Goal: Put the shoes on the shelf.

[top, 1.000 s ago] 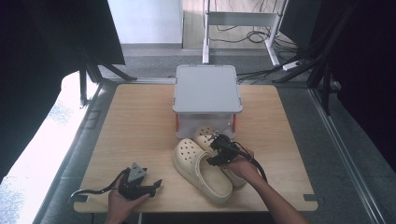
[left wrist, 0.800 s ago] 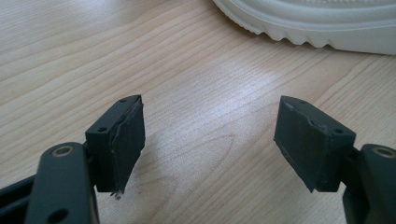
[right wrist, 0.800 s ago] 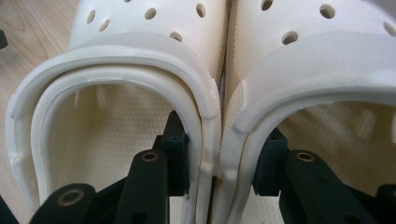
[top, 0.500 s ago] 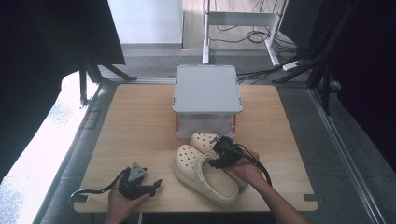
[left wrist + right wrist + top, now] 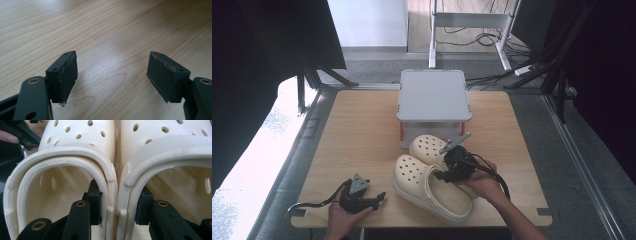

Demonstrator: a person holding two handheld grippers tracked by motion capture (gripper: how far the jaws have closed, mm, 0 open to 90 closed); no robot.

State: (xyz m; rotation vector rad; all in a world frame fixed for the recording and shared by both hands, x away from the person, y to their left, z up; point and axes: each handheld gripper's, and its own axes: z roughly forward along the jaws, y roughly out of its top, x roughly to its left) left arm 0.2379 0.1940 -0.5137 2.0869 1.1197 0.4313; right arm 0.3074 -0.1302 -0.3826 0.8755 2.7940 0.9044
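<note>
Clogs [image 5: 432,175] shifted toward table's [image 5: 362,130] near edge; right gripper [image 5: 117,207] pinching both inner walls together, jaws just closing; left gripper [image 5: 112,75] agape, empty, near-left corner.

A wooden table [image 5: 362,130] takes up the middle of the high view. A lidded box [image 5: 434,102] stands on it, just above centre. Directly below the box, two clogs lie side by side, touching along their inner walls: the left clog [image 5: 429,187] reaches down toward the lower edge of the table, the right clog [image 5: 426,148] sits higher, its toe close under the box. The right gripper [image 5: 451,172] lies at the clogs' right, one jaw inside each shoe. The left gripper [image 5: 373,200] rests at the lower left of the table, well apart from the clogs.
</note>
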